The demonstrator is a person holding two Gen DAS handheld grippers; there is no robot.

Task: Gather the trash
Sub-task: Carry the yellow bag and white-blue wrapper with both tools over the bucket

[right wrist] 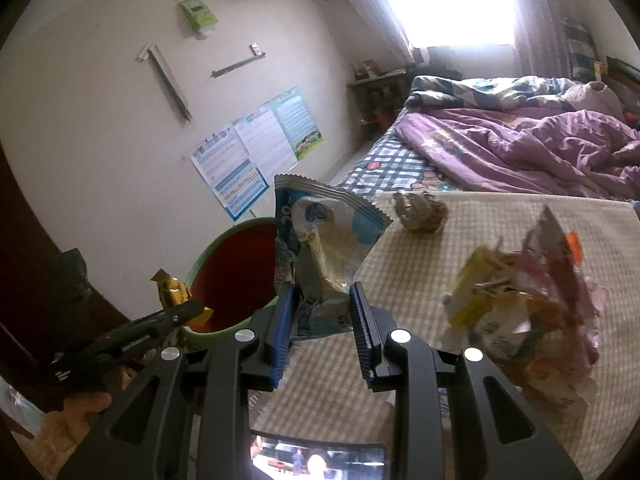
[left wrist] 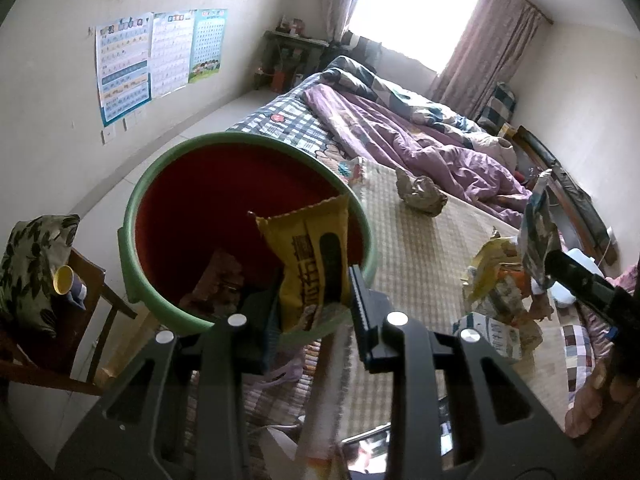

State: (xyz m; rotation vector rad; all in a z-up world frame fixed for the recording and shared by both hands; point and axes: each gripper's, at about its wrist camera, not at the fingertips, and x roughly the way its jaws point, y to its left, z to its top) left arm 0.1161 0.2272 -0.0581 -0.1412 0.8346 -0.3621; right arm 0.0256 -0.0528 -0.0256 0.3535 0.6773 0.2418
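Left claw (left wrist: 316,280) pinched one yellow wrapper (left wrist: 310,252) over one bin (left wrist: 140,200); right claw (right wrist: 322,300) pinched one blue wrapper (right wrist: 324,236).

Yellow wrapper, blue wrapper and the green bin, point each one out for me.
yellow wrapper (left wrist: 310,258): left wrist view, middle of its printed face.
blue wrapper (right wrist: 324,236): right wrist view, centre of the packet.
green bin (left wrist: 140,196): left wrist view, left rim.

One green plastic bin with a red inside (left wrist: 140,208), two black two-finger grippers (left wrist: 316,280) (right wrist: 322,300), three wall posters (left wrist: 156,56) at upper left, one crumpled brown paper wad (left wrist: 420,194) at centre.
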